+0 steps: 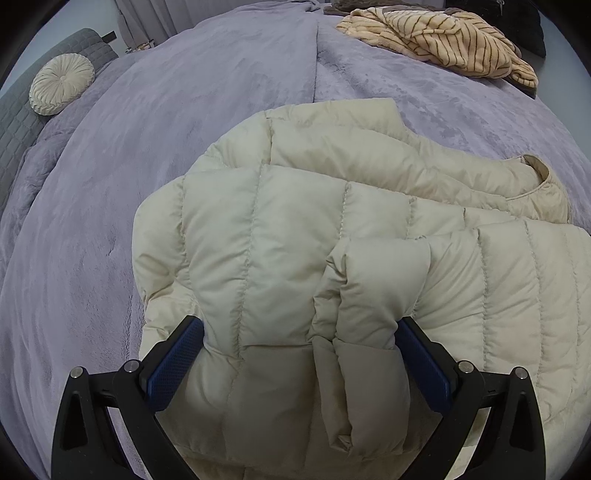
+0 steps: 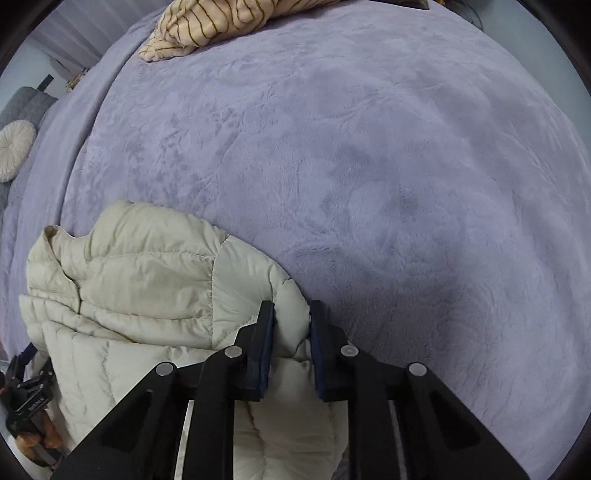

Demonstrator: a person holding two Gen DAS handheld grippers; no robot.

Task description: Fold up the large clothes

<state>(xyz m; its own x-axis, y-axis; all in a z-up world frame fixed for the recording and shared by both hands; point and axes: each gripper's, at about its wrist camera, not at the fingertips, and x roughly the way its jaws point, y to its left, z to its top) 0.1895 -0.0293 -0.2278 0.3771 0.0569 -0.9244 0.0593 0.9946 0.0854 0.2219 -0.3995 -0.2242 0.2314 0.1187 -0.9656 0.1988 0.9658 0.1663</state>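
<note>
Cream quilted nylon, puffy: one down jacket (image 1: 295, 229) lies on the near part of a lavender plush blanket (image 1: 147, 147) covering the bed, partly doubled over, collar out toward the right in the left wrist view. Left gripper (image 1: 299, 354): jaws spread wide around a thick bundle of the jacket's near edge, including what looks like a folded sleeve; both blue pads touch fabric, so I read it as grasping that bundle, though loosely. Right gripper (image 2: 291, 332): jaws drawn close together, pinching a rounded corner of the jacket between the pads. Judged step: mid-fold, both ends of the near edge held, ready to be carried over the body. Next move calls for lifting both grippers together and level, carrying the edge away across the jacket and laying it flat; slippery shell may creep out of the wide left hold. Count: one jacket, two grippers, one striped beige fleece garment (image 1: 443, 40) crumpled at the far side, one dark item (image 1: 517, 26) behind it, one round pleated cushion (image 1: 61, 83) on a grey quilted headboard (image 1: 22, 122) at left.
</note>
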